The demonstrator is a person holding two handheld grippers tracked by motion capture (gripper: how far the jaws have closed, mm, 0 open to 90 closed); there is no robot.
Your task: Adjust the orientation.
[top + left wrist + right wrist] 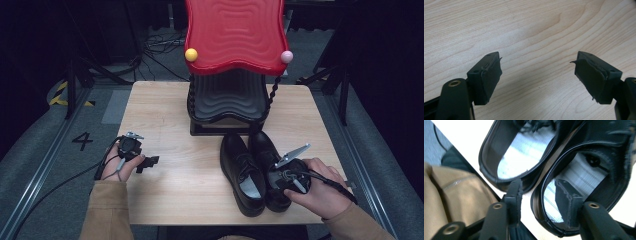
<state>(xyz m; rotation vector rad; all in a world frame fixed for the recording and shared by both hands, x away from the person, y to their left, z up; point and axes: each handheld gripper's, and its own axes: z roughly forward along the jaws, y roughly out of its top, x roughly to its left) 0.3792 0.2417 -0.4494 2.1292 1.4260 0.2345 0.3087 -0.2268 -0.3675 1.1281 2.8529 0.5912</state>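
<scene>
1. Nearest the lens, in the left gripper view, both pads of my left gripper (pixel 537 75) stand spread wide with nothing between them, just bare pale wood of the table (pixel 531 30) underneath.
2. From the high view, that left gripper (pixel 149 161) rests low over the left part of the tabletop, held in my left hand (pixel 119 162), well apart from the shoes.
3. Further right, at the back middle of the table, stands a black wavy shoe rack (pixel 227 102) with a red wavy shelf (pixel 235 32) on top; a yellow knob (pixel 191 54) and a pink knob (pixel 286 56) sit at its front corners.
4. Just in front of the rack, two black leather shoes lie side by side, touching: the left shoe (pixel 241 172) and the right shoe (pixel 267 155), toes pointing toward the rack.
5. My right gripper (pixel 537 195) sits at the heel end of the right shoe (pixel 586 172): jaws apart, one pad inside its opening over the striped insole, the other in the gap between the shoes. I cannot tell whether either pad touches the heel rim.
6. My right hand (pixel 317 187) holds that gripper at the table's right front.
</scene>
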